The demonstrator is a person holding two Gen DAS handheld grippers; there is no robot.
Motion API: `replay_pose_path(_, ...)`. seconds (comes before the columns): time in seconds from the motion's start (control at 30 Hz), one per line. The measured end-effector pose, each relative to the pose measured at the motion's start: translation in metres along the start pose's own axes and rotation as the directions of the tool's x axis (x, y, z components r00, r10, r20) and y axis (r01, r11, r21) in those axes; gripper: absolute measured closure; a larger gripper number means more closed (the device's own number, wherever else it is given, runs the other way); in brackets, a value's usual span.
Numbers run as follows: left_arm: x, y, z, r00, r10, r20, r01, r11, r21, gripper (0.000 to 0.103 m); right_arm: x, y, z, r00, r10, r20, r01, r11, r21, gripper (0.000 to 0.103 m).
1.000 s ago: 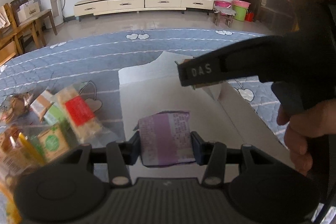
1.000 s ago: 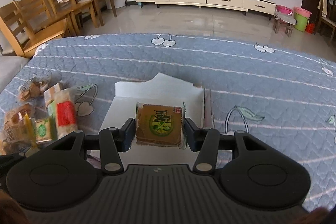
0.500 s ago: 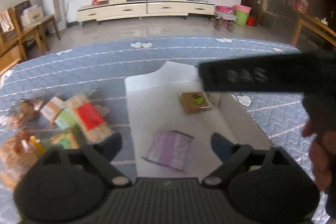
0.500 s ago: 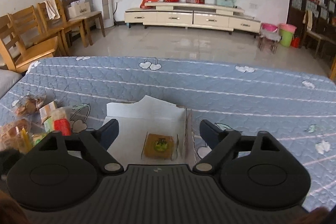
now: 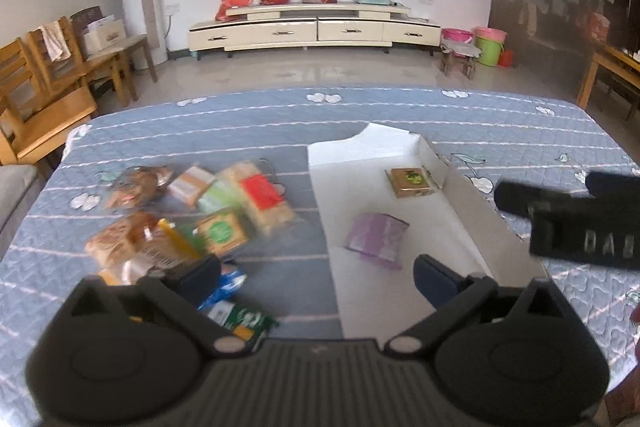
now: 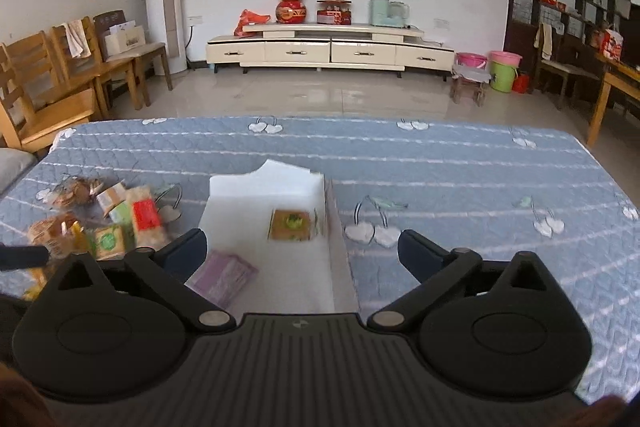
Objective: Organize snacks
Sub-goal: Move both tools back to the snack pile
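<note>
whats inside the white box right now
Two packets lie in the white box: a brown snack packet at the far right and a purple packet nearer. The gripper hides the near end.

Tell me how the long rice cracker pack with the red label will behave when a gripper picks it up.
The rice cracker pack looks long and clear-wrapped, so it probably sags if gripped at one end; a middle grip seems safer. The film looks glossy, so it may slip. The pale crackers inside likely crush under a hard squeeze. It lies against other snacks, so lifting may nudge them.
</note>
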State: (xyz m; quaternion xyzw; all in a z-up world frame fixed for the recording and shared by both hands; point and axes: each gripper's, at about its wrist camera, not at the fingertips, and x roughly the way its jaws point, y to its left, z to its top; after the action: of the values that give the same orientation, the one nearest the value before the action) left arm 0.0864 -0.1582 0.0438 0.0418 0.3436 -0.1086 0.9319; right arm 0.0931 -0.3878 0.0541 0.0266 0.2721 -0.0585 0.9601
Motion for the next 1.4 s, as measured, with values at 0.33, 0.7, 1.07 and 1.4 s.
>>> replay_pose_path(0.33, -0.024, 0.030, -0.016, 0.999, 0.044, 0.019, -0.044, 0.999, -0.017, 0.001, -0.025, 0.019, -0.019, 1.000, 0.025, -0.007, -0.025, 1.000, 0.007, 0.000)
replay_pose_path(0.7, -0.031, 0.060, -0.030, 0.996, 0.089, 0.019, -0.087, 0.994, -0.058, 0.001, -0.028, 0.052, -0.031, 0.997, 0.078, -0.028, -0.079, 0.996, -0.031, 0.000)
replay_pose_path(1.07, -0.028, 0.086, -0.042, 0.992, 0.123, 0.001, -0.123, 0.988, -0.090, 0.001, -0.017, 0.083, -0.037, 0.991, 0.123, -0.055, -0.127, 0.989, -0.072, 0.000)
replay_pose_path(1.4, -0.025, 0.109, -0.060, 0.991, 0.130, -0.016, -0.131, 0.981, -0.143, 0.001, -0.007, 0.100, -0.047, 0.982, 0.174, -0.079, -0.180, 0.981, -0.076, 0.000)
